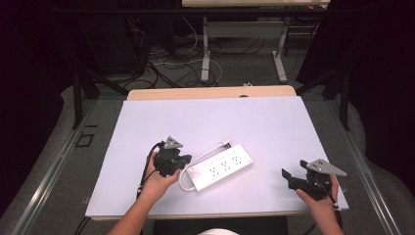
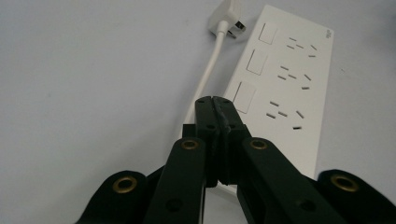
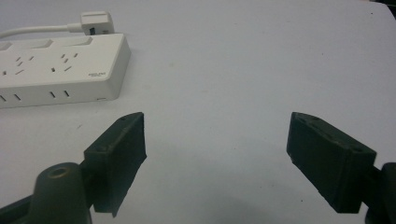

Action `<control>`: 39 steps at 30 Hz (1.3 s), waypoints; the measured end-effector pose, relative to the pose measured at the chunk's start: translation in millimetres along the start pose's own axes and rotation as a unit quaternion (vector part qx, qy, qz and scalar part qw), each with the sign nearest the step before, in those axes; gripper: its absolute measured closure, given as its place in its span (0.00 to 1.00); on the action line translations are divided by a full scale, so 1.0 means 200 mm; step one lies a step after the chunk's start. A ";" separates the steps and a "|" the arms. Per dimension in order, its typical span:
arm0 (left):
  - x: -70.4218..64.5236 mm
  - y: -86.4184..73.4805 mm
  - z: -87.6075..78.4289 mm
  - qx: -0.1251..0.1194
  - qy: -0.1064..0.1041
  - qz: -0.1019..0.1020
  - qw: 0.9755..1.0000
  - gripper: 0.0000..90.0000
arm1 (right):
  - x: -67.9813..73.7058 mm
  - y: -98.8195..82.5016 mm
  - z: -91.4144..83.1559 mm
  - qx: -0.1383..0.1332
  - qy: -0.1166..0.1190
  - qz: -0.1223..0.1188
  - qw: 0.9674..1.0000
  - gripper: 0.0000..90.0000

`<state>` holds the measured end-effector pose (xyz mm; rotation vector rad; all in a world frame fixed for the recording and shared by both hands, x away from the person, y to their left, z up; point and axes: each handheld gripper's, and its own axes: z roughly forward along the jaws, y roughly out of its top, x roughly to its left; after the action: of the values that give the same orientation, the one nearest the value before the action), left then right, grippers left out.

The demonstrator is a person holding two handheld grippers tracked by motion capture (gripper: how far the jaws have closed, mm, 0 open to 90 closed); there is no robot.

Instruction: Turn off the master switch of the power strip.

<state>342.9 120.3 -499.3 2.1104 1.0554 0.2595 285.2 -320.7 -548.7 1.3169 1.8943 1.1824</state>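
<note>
Left gripper view puts the left gripper nearest, its two black jaws clenched tight together with nothing between them, tips poised over the near end of the white power strip. Just beyond the tips lies the first of three rocker switches, and the likely step is to press it with the closed tips. To do that well, the tips should come straight down on the switch's raised end, square to the strip's face, with a short, firm push rather than a sideways shove that would slide the strip across the white table. Whether the tips already touch the strip cannot be told. Farther ahead of the jaws run the other two switches, then the white cable along the strip's left edge up to its plug.

In the right gripper view, the right gripper stands released, jaws wide apart and empty over bare table, with the strip well off beyond its left jaw.
</note>
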 end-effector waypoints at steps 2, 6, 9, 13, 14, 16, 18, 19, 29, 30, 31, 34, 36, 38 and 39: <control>-0.01 0.00 0.01 0.009 0.000 0.001 1.000 1.00 | 0.00 0.00 0.00 0.000 0.004 -0.003 1.000 0.21; -0.02 -0.01 0.03 0.022 -0.007 0.008 1.000 1.00 | 0.00 0.00 0.01 -0.014 -0.003 -0.002 1.000 0.21; -0.03 -0.01 0.05 0.031 -0.006 0.017 0.999 1.00 | 0.00 0.00 0.00 -0.001 -0.001 -0.001 1.000 0.21; -0.04 -0.02 0.06 0.037 -0.008 0.019 0.999 1.00 | 0.00 0.00 0.00 0.000 -0.001 -0.002 1.000 0.21; -0.04 -0.02 0.07 0.039 -0.011 0.021 0.999 1.00 | -0.01 0.00 0.00 0.003 0.001 -0.002 1.000 0.21; -0.03 -0.02 0.07 0.049 -0.016 0.027 0.998 1.00 | -0.01 0.00 0.00 0.004 0.000 -0.002 1.000 0.21; -0.03 -0.03 0.07 0.056 -0.023 0.028 0.998 1.00 | -0.01 0.00 0.00 0.006 0.001 -0.002 1.000 0.21; -0.03 -0.03 0.08 0.050 -0.019 0.023 0.998 1.00 | -0.01 0.00 0.00 0.004 0.000 -0.004 1.000 0.21; -0.05 -0.04 0.11 0.068 -0.025 0.025 0.997 1.00 | -0.01 0.00 0.00 0.010 0.000 -0.002 1.000 0.21; -0.05 -0.04 0.11 0.069 -0.024 0.031 0.997 1.00 | -0.01 0.00 0.00 0.010 0.000 -0.002 1.000 0.21; -0.05 -0.04 0.11 0.066 -0.024 0.030 0.997 1.00 | -0.01 0.00 0.00 0.010 0.000 -0.002 1.000 0.21; -0.05 -0.04 0.12 0.074 -0.023 0.034 0.996 1.00 | -0.02 0.00 -0.01 0.010 -0.002 -0.001 1.000 0.21; -0.05 -0.04 0.12 0.074 -0.025 0.032 0.996 1.00 | -0.02 0.00 0.00 0.004 -0.001 0.000 1.000 0.21; -0.05 -0.04 0.13 0.074 -0.026 0.024 0.997 1.00 | -0.02 0.00 0.00 0.004 0.000 0.000 1.000 0.21; -0.05 -0.04 0.13 0.074 -0.026 0.024 0.997 1.00 | -0.02 0.00 0.00 0.004 0.000 0.000 1.000 0.21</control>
<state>343.3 102.3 -521.5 2.2647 1.0220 0.1524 286.0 -323.8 -549.1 1.3219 1.8996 1.1760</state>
